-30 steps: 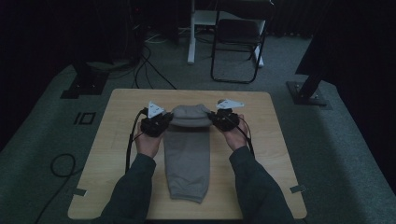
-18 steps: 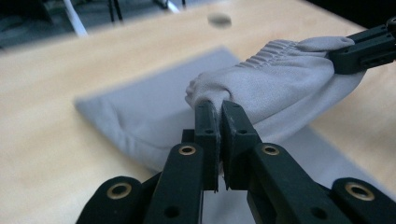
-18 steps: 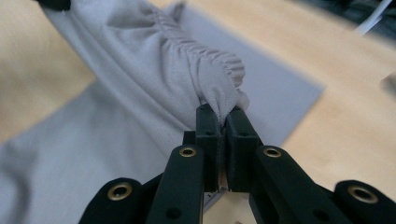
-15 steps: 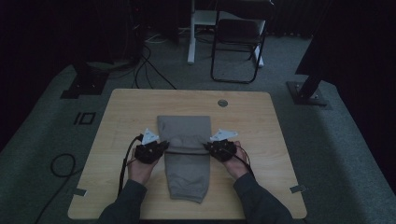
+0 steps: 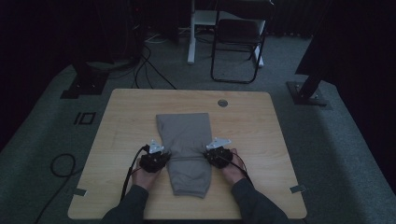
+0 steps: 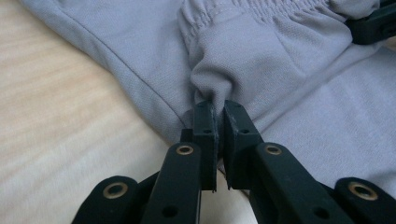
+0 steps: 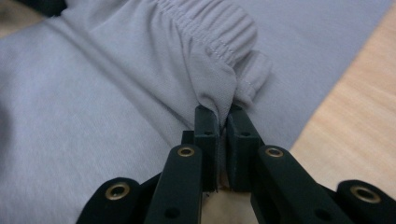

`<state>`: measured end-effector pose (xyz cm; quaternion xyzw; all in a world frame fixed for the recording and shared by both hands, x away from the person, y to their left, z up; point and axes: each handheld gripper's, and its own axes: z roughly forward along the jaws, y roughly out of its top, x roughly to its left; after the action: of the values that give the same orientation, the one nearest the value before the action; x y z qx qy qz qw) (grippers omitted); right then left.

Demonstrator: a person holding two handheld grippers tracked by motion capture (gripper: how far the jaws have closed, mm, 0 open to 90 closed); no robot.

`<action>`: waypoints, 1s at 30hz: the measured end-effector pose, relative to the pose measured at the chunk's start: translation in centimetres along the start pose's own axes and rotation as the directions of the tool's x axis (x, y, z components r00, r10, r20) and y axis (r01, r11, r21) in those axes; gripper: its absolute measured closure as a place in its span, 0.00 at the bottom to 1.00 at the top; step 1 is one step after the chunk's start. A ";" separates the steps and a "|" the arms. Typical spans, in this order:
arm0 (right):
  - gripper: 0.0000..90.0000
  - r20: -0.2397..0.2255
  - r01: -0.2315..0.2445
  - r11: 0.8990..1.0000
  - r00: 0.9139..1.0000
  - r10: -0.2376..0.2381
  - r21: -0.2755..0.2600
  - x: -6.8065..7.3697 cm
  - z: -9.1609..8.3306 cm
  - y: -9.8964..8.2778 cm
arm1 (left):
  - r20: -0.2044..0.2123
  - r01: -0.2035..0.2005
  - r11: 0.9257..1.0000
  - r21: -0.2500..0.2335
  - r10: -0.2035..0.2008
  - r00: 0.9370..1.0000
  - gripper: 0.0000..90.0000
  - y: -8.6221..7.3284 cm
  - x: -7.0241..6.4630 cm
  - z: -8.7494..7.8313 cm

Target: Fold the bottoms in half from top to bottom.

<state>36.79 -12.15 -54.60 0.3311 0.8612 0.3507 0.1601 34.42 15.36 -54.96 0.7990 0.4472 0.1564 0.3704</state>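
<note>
Dim room all around, dark floor, a folding chair (image 5: 236, 44) at the top centre of the high view, cables (image 5: 149, 70) trailing across the floor at upper left. Centre frame sits the pale wooden table (image 5: 121, 121), and on it a grey garment (image 5: 186, 149), folded into a long strip that runs from the middle of the table down toward the lower edge.

Now the hands. The left tool (image 5: 159, 157) is at the garment's left edge, just below the middle of the frame; the right tool (image 5: 214, 155) is level with it at the garment's right edge. Between them a gathered elastic waistband lies across the cloth.

Over to the left gripper view: the left tool (image 6: 218, 112) has its jaws almost together, with a pinch of grey fabric caught between the pads, and those jaws have just been easing open a touch. The bunched waistband (image 6: 261, 14) rises just above, upper middle of the frame, with bare table at the left.

Right gripper view: the right tool (image 7: 223, 114) is clamped tight on a fold of the waistband (image 7: 219, 32), the cloth puckering up out of the jaws, wood showing at the right edge.
</note>
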 end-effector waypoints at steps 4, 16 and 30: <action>0.89 -0.005 -0.070 0.998 0.998 0.070 -0.004 -1.8 0.9 0.7 | -0.026 0.021 1.000 0.017 -0.021 0.999 0.86 1.3 0.8 0.8; 0.59 -0.061 -0.120 0.992 0.991 0.117 -0.035 -4.0 -1.8 2.8 | -0.033 0.070 0.995 -0.073 -0.073 0.997 0.67 4.3 3.2 -1.4; 0.90 0.056 -0.149 0.988 0.988 0.146 0.047 -5.5 3.2 3.8 | -0.091 0.000 0.999 0.049 0.005 0.996 0.91 5.9 3.1 4.6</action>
<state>44.19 -12.29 -53.96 0.4071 0.8386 0.3305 0.1477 42.36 13.90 -54.03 0.8005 0.4662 0.1821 0.3296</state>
